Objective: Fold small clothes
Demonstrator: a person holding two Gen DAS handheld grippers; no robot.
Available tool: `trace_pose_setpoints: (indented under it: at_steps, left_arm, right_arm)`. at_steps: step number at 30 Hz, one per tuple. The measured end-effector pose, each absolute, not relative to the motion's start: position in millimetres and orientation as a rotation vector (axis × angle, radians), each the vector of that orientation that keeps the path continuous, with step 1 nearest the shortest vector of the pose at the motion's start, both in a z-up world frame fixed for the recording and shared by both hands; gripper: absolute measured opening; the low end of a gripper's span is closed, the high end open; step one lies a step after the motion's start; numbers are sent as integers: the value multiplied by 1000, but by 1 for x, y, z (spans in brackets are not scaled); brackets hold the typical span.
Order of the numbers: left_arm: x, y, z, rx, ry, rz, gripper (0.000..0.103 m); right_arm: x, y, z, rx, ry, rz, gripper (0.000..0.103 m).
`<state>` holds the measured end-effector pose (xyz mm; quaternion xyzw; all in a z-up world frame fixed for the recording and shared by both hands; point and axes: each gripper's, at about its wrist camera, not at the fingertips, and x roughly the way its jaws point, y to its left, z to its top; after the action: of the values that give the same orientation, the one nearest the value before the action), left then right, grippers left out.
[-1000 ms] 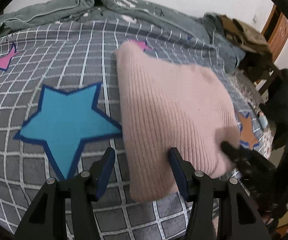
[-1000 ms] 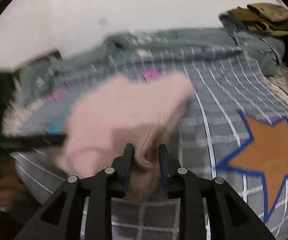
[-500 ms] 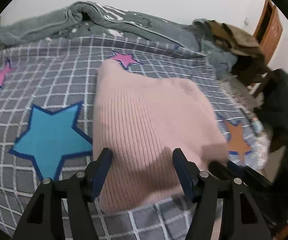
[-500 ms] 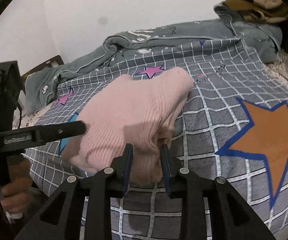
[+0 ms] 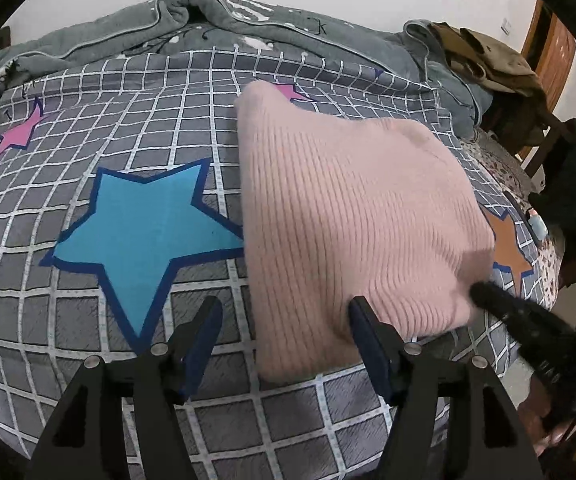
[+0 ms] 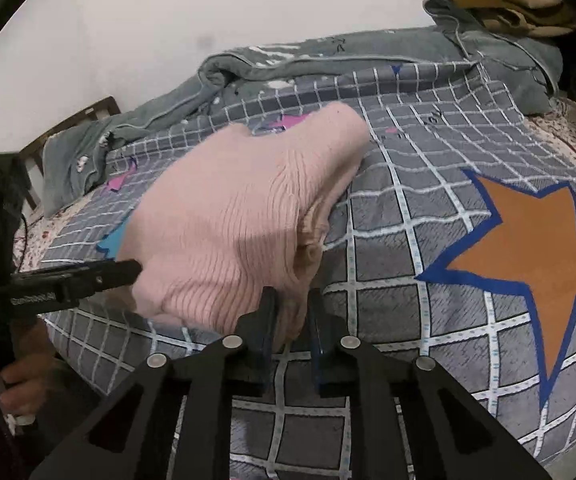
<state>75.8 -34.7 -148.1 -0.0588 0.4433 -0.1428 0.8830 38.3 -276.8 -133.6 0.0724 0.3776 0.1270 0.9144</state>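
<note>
soft pink ribbed-knit sweater folded on grey checked star bedsheet | light, limp; grab folded edge at 6 o'clock | left gripper released, jaws just widening, straddling near corner | right gripper closing, clenched on hem

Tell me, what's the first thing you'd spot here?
The fluffy pink sweater, folded in the middle of the grey checked bedspread, jumps out first. Right beside it sits a big blue star, and a big orange star lies on its other side. The right tongs pinch the sweater's near corner, while the left tongs stand open over its edge.
</note>
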Motion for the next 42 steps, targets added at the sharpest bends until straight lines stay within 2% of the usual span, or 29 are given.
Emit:
trace_pose_setpoints:
  at_steps: [6,18,20,21,23,26,33,35,37,42]
  left_arm:
    - [66,-29,-151,-106,939,-322,65]
    - [55,-59,-159,51,932,-358,62]
    - [53,-59,-157,48,907,-368,52]
    - [52,-57,-155,45,896,-370,51]
    - [50,-52,-153,40,872,-359,38]
    - [50,-41,-152,-9,858,-363,24]
    - [50,-28,-155,-86,859,-375,17]
    - [48,-25,-154,-87,848,-376,14]
    - [49,-21,-154,-115,845,-377,13]
    - [52,-9,-159,-215,860,-394,12]
  right_arm:
    - [43,-281,-111,184,706,285,30]
    - [42,-265,-126,187,761,343,31]
    - [35,-266,-125,171,763,366,31]
    - [32,-267,-124,164,761,376,31]
    - [27,-270,-125,168,769,415,32]
    - [23,-268,-130,163,781,452,34]
    - [22,-245,-133,90,726,393,34]
    - [21,-242,-131,74,703,379,32]
    - [19,-243,-129,62,683,365,8]
    - [17,-252,-123,83,643,378,4]
